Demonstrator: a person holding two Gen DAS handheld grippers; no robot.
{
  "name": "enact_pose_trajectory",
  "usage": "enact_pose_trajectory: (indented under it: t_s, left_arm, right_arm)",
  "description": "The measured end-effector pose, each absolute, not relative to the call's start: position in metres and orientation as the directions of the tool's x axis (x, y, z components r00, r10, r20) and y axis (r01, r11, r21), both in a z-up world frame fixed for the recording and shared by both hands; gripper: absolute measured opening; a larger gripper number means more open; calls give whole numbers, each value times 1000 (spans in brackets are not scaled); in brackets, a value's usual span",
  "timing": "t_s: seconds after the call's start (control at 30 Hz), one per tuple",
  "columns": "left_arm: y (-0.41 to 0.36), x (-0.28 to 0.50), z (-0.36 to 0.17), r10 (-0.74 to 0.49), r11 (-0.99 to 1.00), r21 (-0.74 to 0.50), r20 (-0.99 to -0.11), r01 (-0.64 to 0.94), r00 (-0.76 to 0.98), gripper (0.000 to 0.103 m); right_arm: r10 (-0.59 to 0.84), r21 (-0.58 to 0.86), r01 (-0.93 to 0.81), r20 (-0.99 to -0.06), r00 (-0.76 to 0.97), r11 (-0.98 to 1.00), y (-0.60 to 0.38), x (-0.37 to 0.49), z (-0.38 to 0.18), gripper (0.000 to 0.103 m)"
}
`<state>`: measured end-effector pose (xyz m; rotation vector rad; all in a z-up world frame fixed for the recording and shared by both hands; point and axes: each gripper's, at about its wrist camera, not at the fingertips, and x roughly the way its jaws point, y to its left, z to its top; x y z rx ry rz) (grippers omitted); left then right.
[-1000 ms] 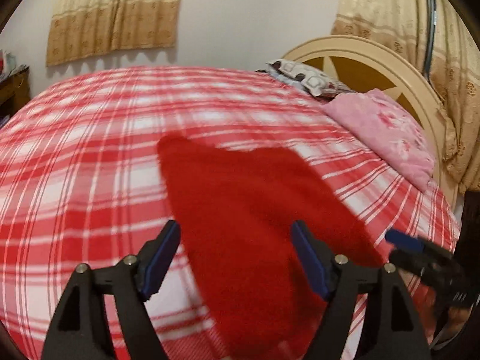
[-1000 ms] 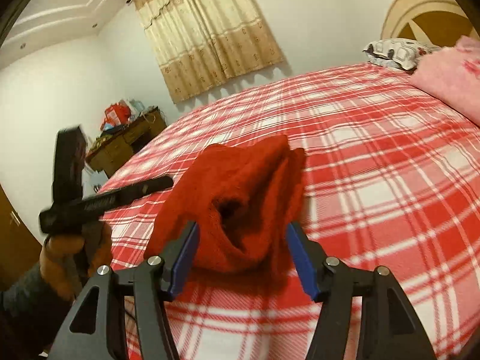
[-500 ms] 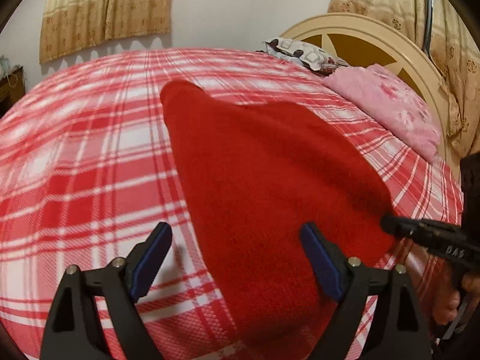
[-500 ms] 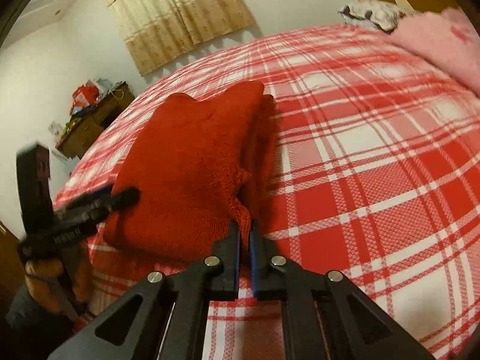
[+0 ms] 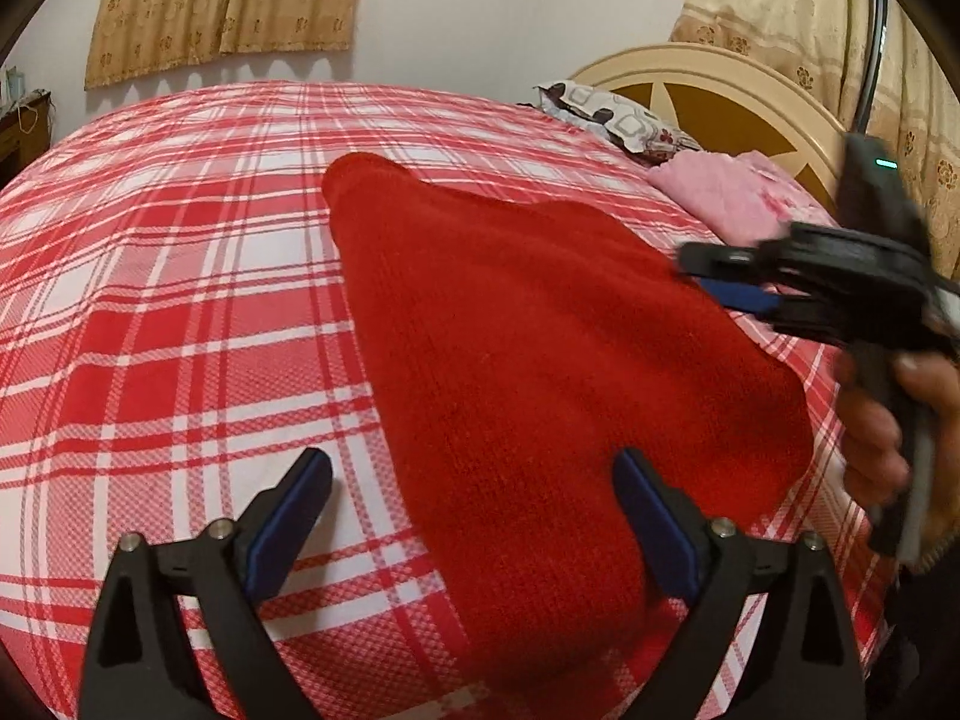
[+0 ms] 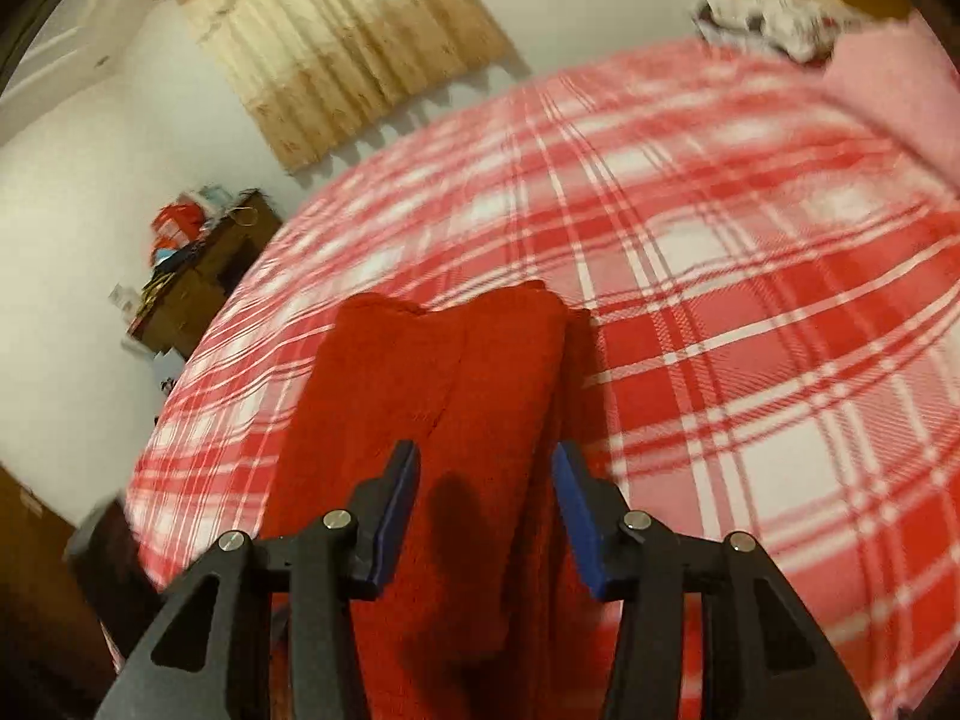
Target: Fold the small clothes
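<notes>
A folded red knitted garment (image 5: pixel 540 372) lies on a bed covered by a red-and-white plaid bedspread (image 5: pixel 150 312). In the left wrist view it fills the centre of the frame, running from a narrow end at upper centre down to the lower edge.

The left gripper (image 5: pixel 474 516) sits at the bottom of that frame with its jaws spread wide, having just been opening. Its left finger stands over bare bedspread and its right finger over the knit, so the garment's lower part lies between them, but the pads do not press on it.

The right gripper (image 6: pixel 486 516) appears at the bottom centre of its own view, blurred at the edges. Its jaws stand partly apart, having just been opening, with the red garment (image 6: pixel 456 396) below and between the blue pads; nothing is pinched. In the left wrist view the same gripper (image 5: pixel 744 294) shows at the right edge, above the garment's right border, carried by a person's hand (image 5: pixel 894 426).

At upper right of the left view are a cream arched wooden headboard (image 5: pixel 720 84), a patterned pillow (image 5: pixel 612 114) and a pink cloth (image 5: pixel 726 192). Beige curtains (image 5: pixel 228 6) hang at upper left. A cluttered brown wooden cabinet (image 6: pixel 198 276) stands at the left of the right wrist view.
</notes>
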<state>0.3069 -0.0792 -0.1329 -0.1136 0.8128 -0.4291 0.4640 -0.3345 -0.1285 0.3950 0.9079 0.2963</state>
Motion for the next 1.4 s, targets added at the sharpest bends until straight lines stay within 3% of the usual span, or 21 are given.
enact_pose_trajectory:
  t_s: [0.03, 0.07, 0.13, 0.23, 0.33, 0.5, 0.6, 0.67, 0.73, 0.83, 0.97, 1.1, 1.33, 1.4]
  left_arm:
    - [-80, 307, -133, -414, 908, -263, -679, 325, 606, 101]
    - [-80, 307, -133, -424, 904, -272, -677, 331, 601, 102]
    - [-79, 307, -134, -425, 903, -275, -680, 330, 597, 103]
    - [-85, 309, -137, -406, 911, -254, -701, 326, 587, 103]
    - [-90, 311, -139, -392, 914, -237, -717, 328, 576, 103]
    - [-88, 309, -138, -391, 916, -236, -711, 326, 584, 103]
    - [-85, 304, -135, -393, 916, -239, -694, 322, 603, 103]
    - [-82, 297, -131, -393, 917, -231, -664, 325, 636, 103]
    - [-81, 292, -129, -387, 919, -216, -649, 329, 656, 103]
    - [-85, 295, -131, -376, 922, -202, -671, 330, 639, 103]
    - [-81, 299, -133, -377, 922, -214, -681, 322, 628, 103]
    - [-84, 301, -136, -369, 924, -206, -699, 321, 613, 103]
    - [-86, 302, -137, -365, 926, -208, -707, 315, 606, 103]
    - [-87, 303, -138, -368, 925, -213, -709, 315, 601, 103]
  right_arm:
    - [413, 449, -84, -709, 572, 889, -332, 473, -132, 14]
    - [386, 418, -87, -712, 586, 904, -329, 476, -129, 11]
    - [332, 341, -114, -696, 636, 933, -321, 478, -115, 9]
    - [296, 335, -74, -682, 669, 939, -327, 484, -109, 6]
    - [219, 276, -6, -749, 625, 961, -335, 493, -134, 6]
    - [253, 313, -20, -725, 641, 949, -344, 477, -138, 6]
    - [273, 304, -85, -657, 703, 949, -337, 454, -109, 12]
    - [306, 303, -143, -607, 734, 942, -326, 440, -95, 37]
    - [414, 352, -248, -554, 722, 903, -314, 426, -88, 41]
    - [506, 390, -328, -580, 638, 860, -296, 422, -101, 42]
    - [464, 397, -251, -655, 597, 883, -308, 433, -138, 41]
    - [516, 469, -246, -625, 586, 848, -329, 436, -145, 37]
    - [407, 308, -268, -641, 651, 913, -309, 421, -127, 38]
    - [347, 237, -254, -693, 632, 937, -301, 424, -133, 39]
